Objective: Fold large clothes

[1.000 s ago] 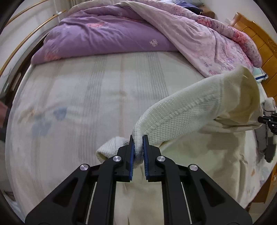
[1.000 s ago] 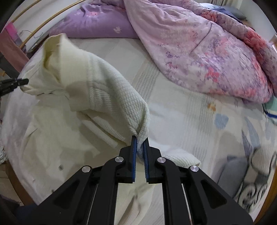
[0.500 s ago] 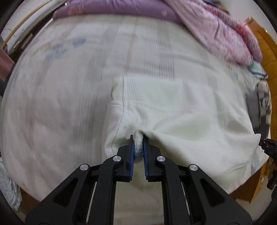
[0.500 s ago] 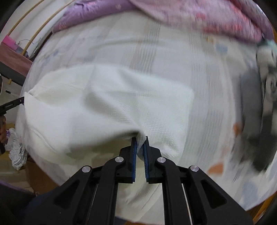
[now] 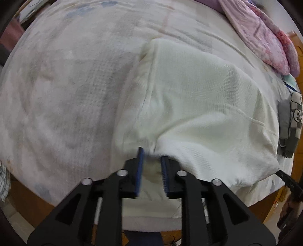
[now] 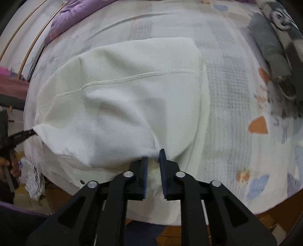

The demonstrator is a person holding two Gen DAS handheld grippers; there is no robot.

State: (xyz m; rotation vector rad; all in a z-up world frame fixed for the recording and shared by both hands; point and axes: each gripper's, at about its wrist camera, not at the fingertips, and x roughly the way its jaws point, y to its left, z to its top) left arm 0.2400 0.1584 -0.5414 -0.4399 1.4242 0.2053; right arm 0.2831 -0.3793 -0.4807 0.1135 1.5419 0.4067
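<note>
A cream knitted garment (image 5: 198, 106) lies folded over on the bed sheet (image 5: 66, 85), its doubled edge at the near side of the bed. My left gripper (image 5: 151, 153) points down at that edge; its jaws are opening, and a bit of the cloth sits loosely between the blue pads. In the right wrist view the same garment (image 6: 123, 90) spreads away from my right gripper (image 6: 153, 154), whose jaws are also opening with the cloth edge between them. One black finger (image 6: 22, 135) of the left gripper shows at the garment's left corner.
A pink flowered quilt (image 5: 265, 37) and a purple quilt (image 6: 75, 17) are heaped at the far side of the bed. A grey cartoon-print garment (image 6: 270, 47) lies to the right. The bed's wooden edge (image 6: 170, 232) and the floor are just below the grippers.
Both grippers carried the garment's lifted edge toward the near side of the bed and down onto the rest of it. Their jaws, shut on the cloth before, now stand apart.
</note>
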